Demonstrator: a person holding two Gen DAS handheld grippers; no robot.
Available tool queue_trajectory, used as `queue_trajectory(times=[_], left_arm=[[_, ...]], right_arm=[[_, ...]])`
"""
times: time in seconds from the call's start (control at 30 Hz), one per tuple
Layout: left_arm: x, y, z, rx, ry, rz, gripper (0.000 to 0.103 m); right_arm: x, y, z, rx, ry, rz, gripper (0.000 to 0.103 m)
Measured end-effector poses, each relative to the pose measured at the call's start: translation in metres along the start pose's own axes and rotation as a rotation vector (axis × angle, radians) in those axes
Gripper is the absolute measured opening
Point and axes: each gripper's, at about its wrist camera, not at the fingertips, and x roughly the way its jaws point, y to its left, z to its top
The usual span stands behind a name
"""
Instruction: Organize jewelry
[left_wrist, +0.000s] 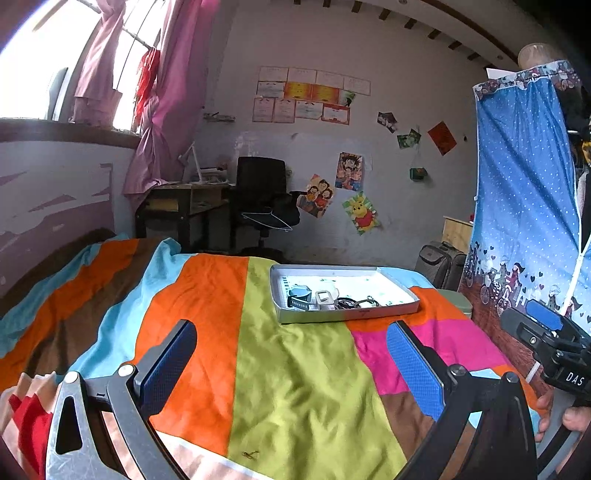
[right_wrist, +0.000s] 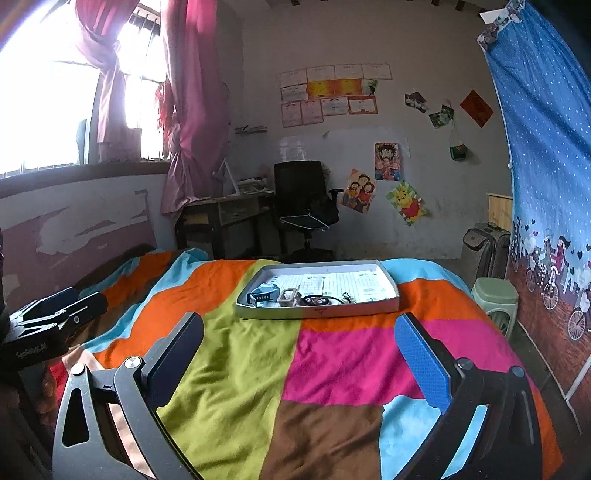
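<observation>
A shallow grey tray (left_wrist: 402, 300) (right_wrist: 388, 275) lies on the bed's colourful patchwork blanket (left_wrist: 291, 369) (right_wrist: 240, 369), well ahead of both grippers. Along its near side sit a dark smartwatch (left_wrist: 300, 295) (right_wrist: 260, 293), a beige buckle-like piece (left_wrist: 324, 298) (right_wrist: 289, 295) and a tangle of dark bands and small jewelry (left_wrist: 354, 303) (right_wrist: 321, 300). My left gripper (left_wrist: 291, 347) hovers open over the blanket with nothing between its fingers. My right gripper (right_wrist: 299, 339) is also open and holds nothing. Each gripper shows at the edge of the other's view.
A desk (right_wrist: 225, 214) and black office chair (right_wrist: 306, 199) stand past the bed by the window. A blue printed curtain (right_wrist: 546, 166) hangs on the right, with a green stool (right_wrist: 495, 295) and a suitcase (right_wrist: 484, 247) beside the bed.
</observation>
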Motion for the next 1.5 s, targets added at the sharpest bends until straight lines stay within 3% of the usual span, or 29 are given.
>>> queue_trajectory(times=[1.5], left_arm=[[0.0023,-0.0013,-0.0055,-0.005,0.021,-0.028,0.103]], right_arm=[[-0.0020,-0.0048,0.0029,-0.013,-0.012,-0.050,0.102]])
